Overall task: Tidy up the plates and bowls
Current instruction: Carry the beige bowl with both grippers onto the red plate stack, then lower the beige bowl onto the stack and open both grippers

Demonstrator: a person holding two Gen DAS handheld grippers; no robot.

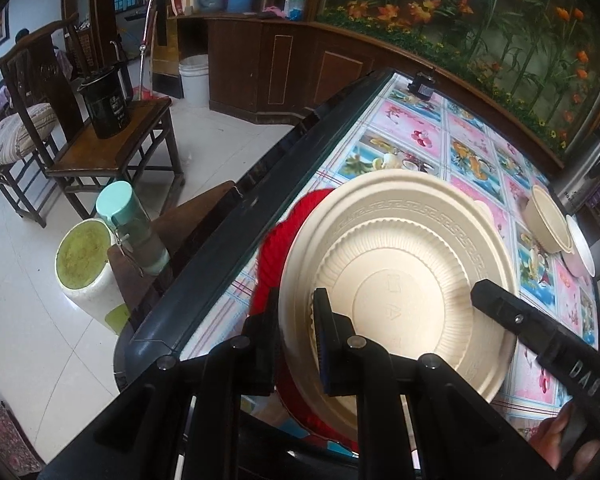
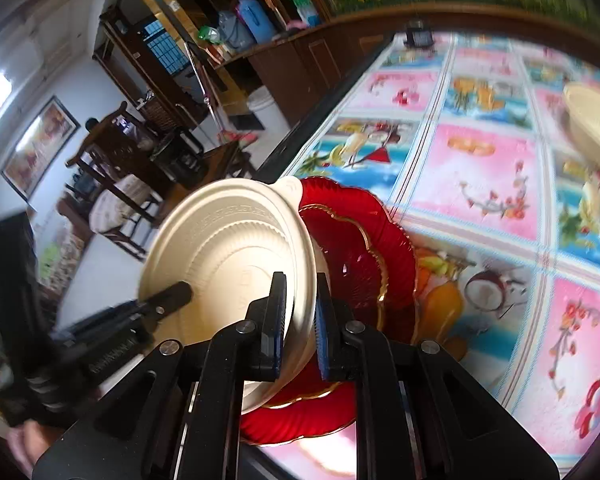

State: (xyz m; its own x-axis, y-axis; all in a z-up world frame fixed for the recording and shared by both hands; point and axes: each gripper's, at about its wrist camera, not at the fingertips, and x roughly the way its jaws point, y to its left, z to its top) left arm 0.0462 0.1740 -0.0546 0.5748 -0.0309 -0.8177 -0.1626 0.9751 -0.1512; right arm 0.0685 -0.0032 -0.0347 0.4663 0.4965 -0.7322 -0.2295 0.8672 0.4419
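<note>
A beige ribbed plate (image 1: 400,280) hangs tilted just over red gold-rimmed plates (image 2: 360,264) at the table's near left corner. My left gripper (image 1: 296,312) is shut on its near rim. My right gripper (image 2: 300,284) is shut on the same beige plate (image 2: 228,256) at another part of the rim. Each view shows a finger of the other gripper lying on the plate: the right one's finger (image 1: 496,300) and the left one's finger (image 2: 172,294). A beige bowl (image 1: 548,220) stands at the far right of the table, blurred in the right wrist view (image 2: 592,128).
The table has a flowered cloth (image 2: 480,168) and a dark raised edge (image 1: 228,240). A pale plate (image 1: 580,252) lies by the bowl. A small black box (image 1: 420,84) sits at the far edge. Left of the table stand a green bottle (image 1: 132,228), a white bucket (image 1: 88,264) and wooden chairs (image 1: 112,148).
</note>
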